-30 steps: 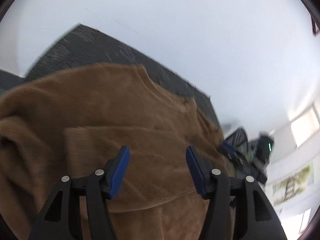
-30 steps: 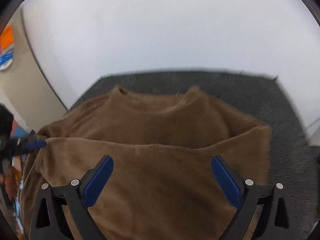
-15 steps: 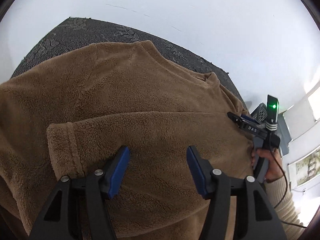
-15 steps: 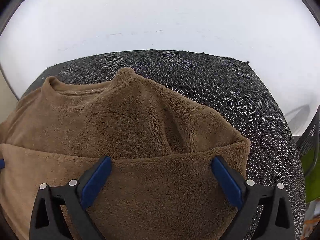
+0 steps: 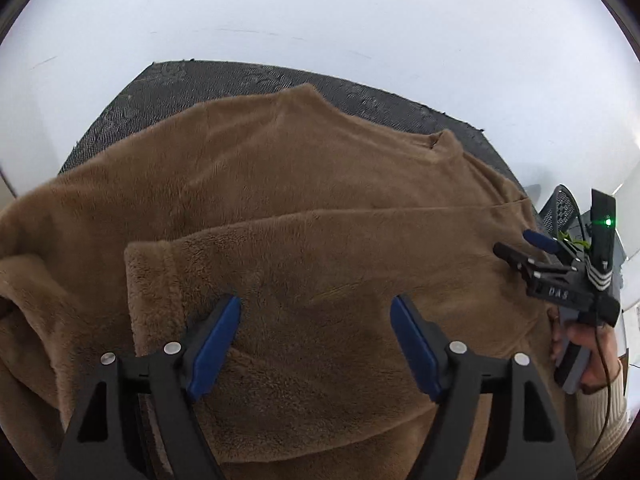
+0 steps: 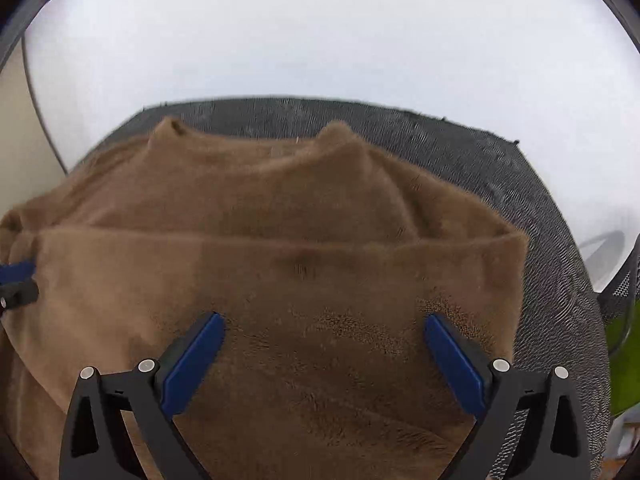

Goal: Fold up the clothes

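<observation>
A brown fleece sweater (image 5: 304,184) lies on a dark patterned mat (image 5: 192,80), collar toward the far edge, with both sleeves folded across the body. My left gripper (image 5: 316,320) hovers open over the folded sleeve near its cuff (image 5: 148,280), holding nothing. In the right wrist view the same sweater (image 6: 280,208) fills the middle, and my right gripper (image 6: 324,336) is open wide above its folded lower layer. The right gripper (image 5: 520,248) also shows at the right of the left wrist view, held by a hand (image 5: 588,356).
The mat (image 6: 500,160) lies on a white table (image 6: 320,40). A black mesh chair back (image 5: 560,208) and something green (image 6: 624,352) stand beyond the table's right side. A beige wall strip (image 6: 16,128) is at the left.
Both grippers stayed open and drew back slightly, so more mat and table show beyond the collar. The left view swung from a tilted look to a level one over the folded sleeve.
</observation>
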Demonstrator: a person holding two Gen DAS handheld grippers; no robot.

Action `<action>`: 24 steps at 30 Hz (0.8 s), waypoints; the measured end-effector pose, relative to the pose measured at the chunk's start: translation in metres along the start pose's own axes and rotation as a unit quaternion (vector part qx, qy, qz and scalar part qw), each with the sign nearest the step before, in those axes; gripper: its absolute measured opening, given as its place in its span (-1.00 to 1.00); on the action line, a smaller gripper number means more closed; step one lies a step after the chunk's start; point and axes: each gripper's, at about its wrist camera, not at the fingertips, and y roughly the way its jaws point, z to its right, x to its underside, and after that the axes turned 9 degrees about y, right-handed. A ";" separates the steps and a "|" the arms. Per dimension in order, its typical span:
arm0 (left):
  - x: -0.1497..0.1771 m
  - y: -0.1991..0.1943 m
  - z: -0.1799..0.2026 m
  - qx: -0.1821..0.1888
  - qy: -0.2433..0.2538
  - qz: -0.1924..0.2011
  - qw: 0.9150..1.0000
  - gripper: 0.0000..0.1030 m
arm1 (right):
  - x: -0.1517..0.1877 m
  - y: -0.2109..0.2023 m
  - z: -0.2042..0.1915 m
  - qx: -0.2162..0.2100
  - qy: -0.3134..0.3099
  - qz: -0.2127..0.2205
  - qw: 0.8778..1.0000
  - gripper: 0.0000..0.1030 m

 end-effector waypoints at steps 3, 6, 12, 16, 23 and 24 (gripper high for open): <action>0.002 0.002 0.001 -0.003 0.008 0.009 1.000 0.64 | 0.002 0.003 0.001 -0.005 -0.001 -0.001 1.000 0.98; 0.004 0.006 0.010 -0.021 0.031 0.012 0.999 0.77 | 0.002 0.004 -0.001 0.001 -0.005 0.000 1.000 0.98; 0.001 0.014 0.029 -0.062 0.069 -0.009 0.996 0.91 | 0.000 0.005 -0.001 0.004 -0.006 0.001 1.000 0.98; 0.003 -0.003 0.024 -0.031 0.033 0.001 0.999 0.91 | 0.005 -0.016 -0.019 -0.012 -0.011 0.011 1.000 0.98; 0.009 -0.033 0.023 -0.007 0.011 0.028 1.000 0.91 | 0.018 -0.045 -0.093 -0.094 -0.100 0.011 0.991 0.98; 0.010 -0.037 0.024 -0.005 0.009 0.031 0.999 0.91 | 0.020 -0.044 -0.101 -0.103 -0.105 0.008 0.989 0.98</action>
